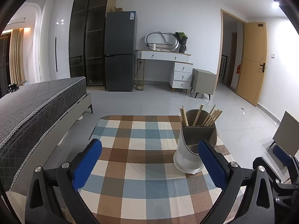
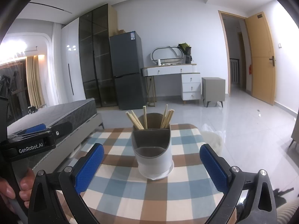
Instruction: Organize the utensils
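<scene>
Both the left tongs (image 1: 149, 165) and right tongs (image 2: 151, 165) were spread apart and empty, since the chopsticks (image 2: 149, 118) already stood in the rear compartments of the utensil holder (image 2: 152, 149) at centre frame on the checked surface (image 2: 119, 192).

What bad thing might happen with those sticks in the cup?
1. The tall grey-and-white utensil holder stands narrow and upright on the checkered tablecloth; a sideways bump from the open right gripper might tip it.
2. The wooden chopsticks lean loosely outward in the back compartment, so a knock could spill them.
3. In the left wrist view, the holder sits near the table's right edge, close to the open left gripper.
</scene>
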